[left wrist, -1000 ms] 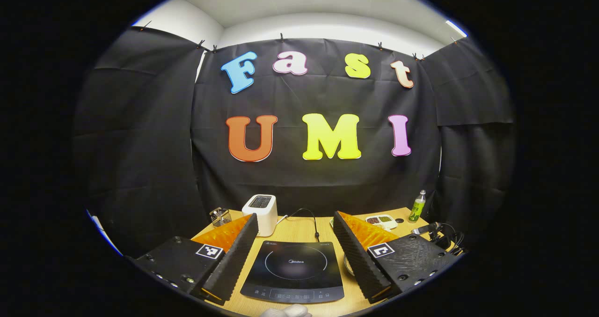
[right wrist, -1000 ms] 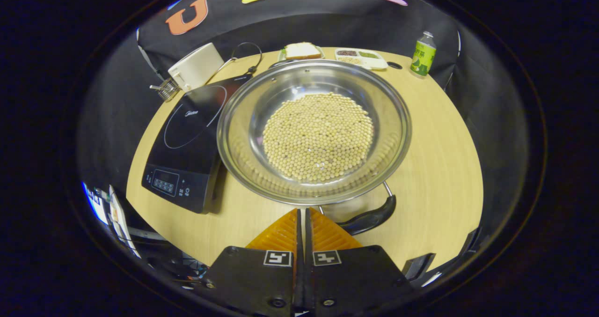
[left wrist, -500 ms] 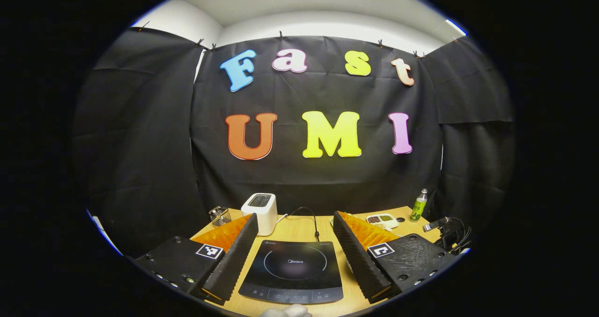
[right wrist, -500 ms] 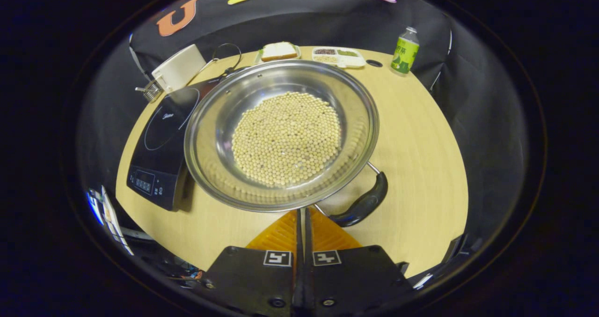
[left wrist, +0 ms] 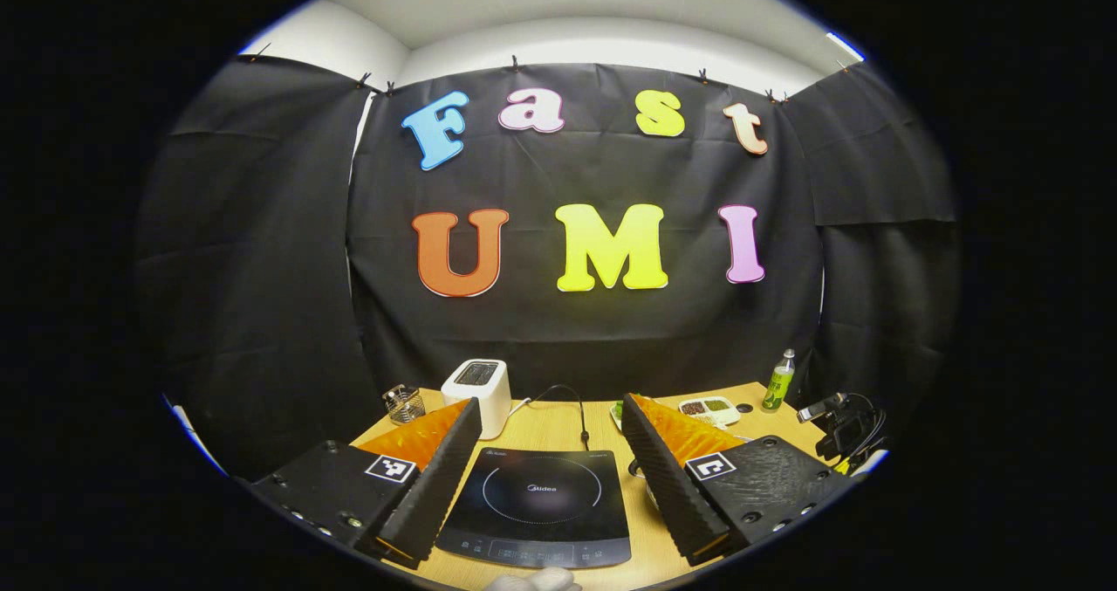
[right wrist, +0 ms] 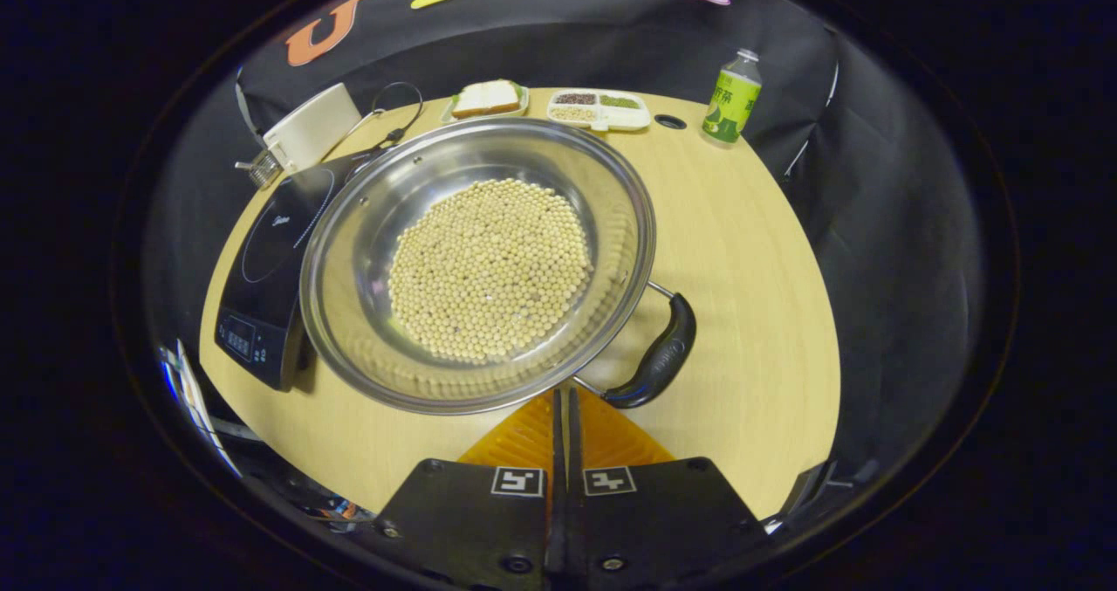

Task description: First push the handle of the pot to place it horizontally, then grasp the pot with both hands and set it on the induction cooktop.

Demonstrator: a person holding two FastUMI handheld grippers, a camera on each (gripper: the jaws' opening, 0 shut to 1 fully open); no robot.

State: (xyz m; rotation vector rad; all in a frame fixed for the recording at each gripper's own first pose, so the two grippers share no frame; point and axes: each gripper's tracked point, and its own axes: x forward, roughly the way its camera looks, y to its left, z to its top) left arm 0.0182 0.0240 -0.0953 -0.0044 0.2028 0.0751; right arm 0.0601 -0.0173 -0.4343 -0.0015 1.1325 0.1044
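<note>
In the right gripper view a wide steel pot holding pale beans stands on the wooden table. Its black handle sticks out at the lower right, slanting up and away. My right gripper is shut with nothing in it, its tips at the pot's near rim, just left of the handle's wire. The black induction cooktop lies left of the pot, whose rim hides the cooktop's right edge. My left gripper is open above the cooktop, which lies between its fingers.
A white toaster and a small wire basket stand at the back left. A plate with bread, a divided tray of grains and a green bottle line the far edge. A gloved hand shows below.
In the right gripper view the pot has slid left toward the cooktop, and its handle has swung from lying across the front to slanting up on the right. The left gripper view has drifted slightly.
</note>
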